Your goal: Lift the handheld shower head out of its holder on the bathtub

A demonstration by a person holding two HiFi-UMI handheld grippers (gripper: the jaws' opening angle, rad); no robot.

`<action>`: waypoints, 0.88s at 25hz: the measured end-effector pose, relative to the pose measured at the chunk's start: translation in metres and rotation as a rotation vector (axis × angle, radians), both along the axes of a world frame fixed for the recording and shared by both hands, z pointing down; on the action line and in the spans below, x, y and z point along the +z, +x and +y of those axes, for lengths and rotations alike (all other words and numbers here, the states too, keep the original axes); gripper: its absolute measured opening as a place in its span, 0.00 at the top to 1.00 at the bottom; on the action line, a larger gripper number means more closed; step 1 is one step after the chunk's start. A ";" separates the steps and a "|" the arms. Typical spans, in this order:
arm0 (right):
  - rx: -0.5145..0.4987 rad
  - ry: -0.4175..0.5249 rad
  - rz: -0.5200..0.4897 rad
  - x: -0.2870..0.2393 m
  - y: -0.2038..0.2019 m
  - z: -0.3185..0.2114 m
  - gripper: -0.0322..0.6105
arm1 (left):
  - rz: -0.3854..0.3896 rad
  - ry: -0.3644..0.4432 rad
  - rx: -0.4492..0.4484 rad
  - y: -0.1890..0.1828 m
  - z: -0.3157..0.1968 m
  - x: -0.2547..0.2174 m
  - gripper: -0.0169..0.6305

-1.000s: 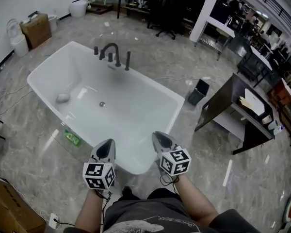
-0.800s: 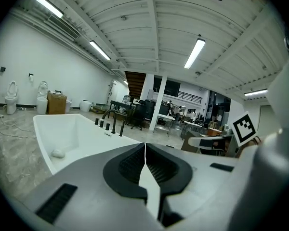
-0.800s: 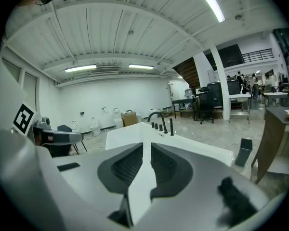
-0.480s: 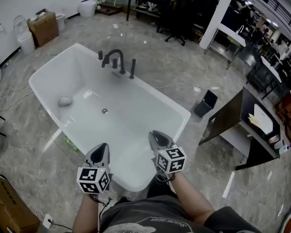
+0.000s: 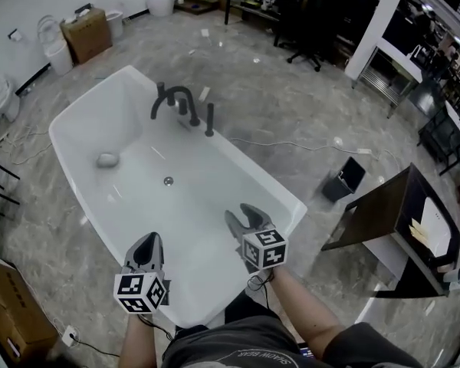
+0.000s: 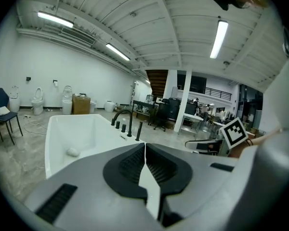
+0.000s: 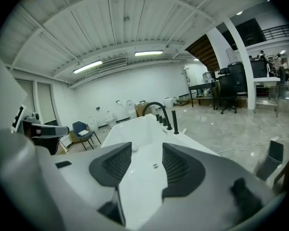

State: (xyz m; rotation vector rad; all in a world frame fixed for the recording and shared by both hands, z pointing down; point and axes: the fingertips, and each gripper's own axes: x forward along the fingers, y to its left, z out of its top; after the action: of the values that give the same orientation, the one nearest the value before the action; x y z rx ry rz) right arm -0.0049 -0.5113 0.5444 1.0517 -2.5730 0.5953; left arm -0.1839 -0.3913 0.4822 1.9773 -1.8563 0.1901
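Observation:
The black handheld shower head [image 5: 209, 119] stands upright in its holder on the far rim of the white bathtub [image 5: 293, 192], just right of the black arched faucet [image 5: 172, 98]. It also shows as a thin black stick in the left gripper view [image 6: 138, 131] and the right gripper view [image 7: 175, 122]. My left gripper [image 5: 149, 241] is shut and empty over the tub's near end. My right gripper [image 5: 242, 218] hovers over the near right rim; its jaws are opening with nothing between them. Both are well short of the shower head.
A grey lump [image 5: 107, 159] and the drain [image 5: 168, 181] lie in the tub. A black bin [image 5: 345, 179] and a dark table [image 5: 379, 213] stand to the right, cardboard boxes [image 5: 89, 32] and toilets at the left wall. A cable [image 5: 291, 146] crosses the floor behind the tub.
The right gripper's jaws have gone from shut to spread apart. Both grippers have shifted along the tub's near end, and the tub now sits more to the left in the head view.

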 end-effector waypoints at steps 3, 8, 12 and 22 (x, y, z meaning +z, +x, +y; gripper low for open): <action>-0.017 0.003 0.006 0.012 0.011 -0.044 0.66 | -0.015 -0.013 -0.020 0.014 -0.036 0.008 0.95; -0.042 0.028 0.022 0.034 0.011 -0.122 0.66 | -0.034 -0.023 -0.038 0.022 -0.100 0.021 0.95; -0.054 0.023 0.037 0.064 -0.004 -0.177 0.66 | -0.037 -0.016 -0.088 0.011 -0.139 0.039 0.95; 0.014 0.048 0.039 0.170 -0.062 -0.296 0.68 | 0.006 -0.048 -0.168 -0.030 -0.182 0.131 0.95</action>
State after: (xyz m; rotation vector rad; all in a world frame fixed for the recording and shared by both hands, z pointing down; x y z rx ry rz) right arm -0.0668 -0.8068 0.7144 1.0866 -2.5602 0.5146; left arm -0.2140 -0.5735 0.6134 1.7776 -1.9832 0.1768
